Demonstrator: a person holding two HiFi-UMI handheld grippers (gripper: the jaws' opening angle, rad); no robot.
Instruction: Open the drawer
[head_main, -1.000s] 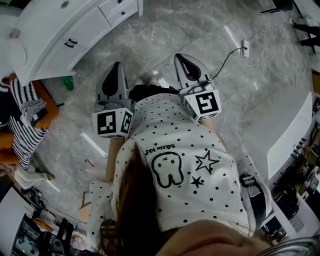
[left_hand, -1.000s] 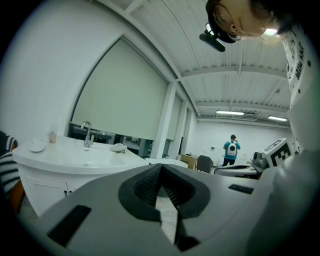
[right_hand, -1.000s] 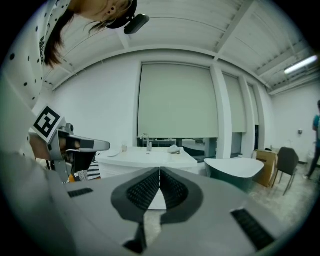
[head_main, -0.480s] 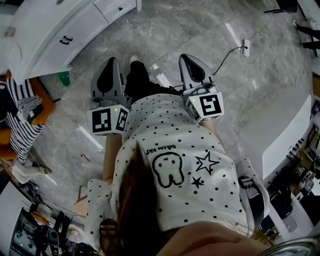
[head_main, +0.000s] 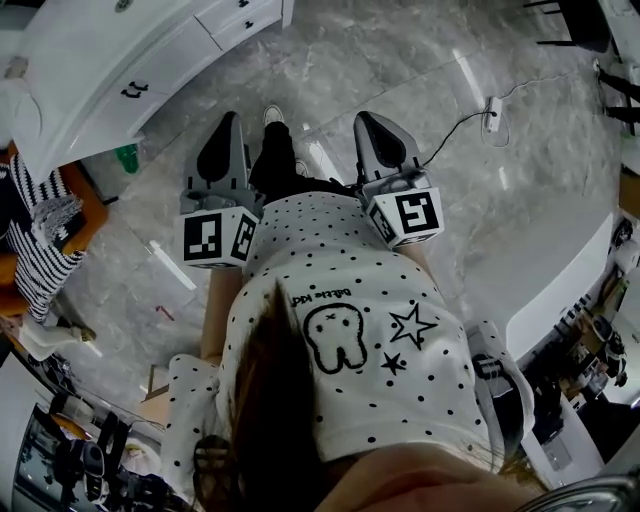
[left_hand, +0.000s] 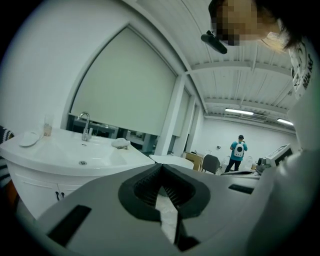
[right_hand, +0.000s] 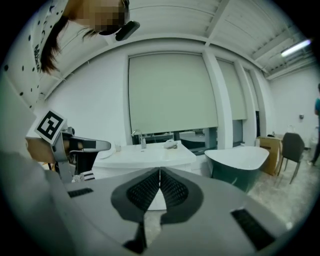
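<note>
Ahead and left of the left claw (head_main: 228, 128) stands one white vanity cabinet (head_main: 95, 75), well apart from it. The cabinet carries one basin (left_hand: 82, 161) and one faucet (left_hand: 85, 126). At the cabinet's end I make out two drawer fronts. The nearer drawer (head_main: 248, 24) lies beyond the left claw's tip, shut and untouched.

The person holds two claws side by side over the marble floor (head_main: 330, 60), each with one marker cube, two in all. Both point away from the body. The left claw's jaws are pressed together with nothing between them. The right claw (head_main: 370, 125) is the same, tips meeting and empty.

Right of the right claw, one power strip (head_main: 490, 103) on its cable lies on the floor. Ahead and right of that claw, beside the vanity, sits one dark green bathtub (right_hand: 240, 167).
</note>
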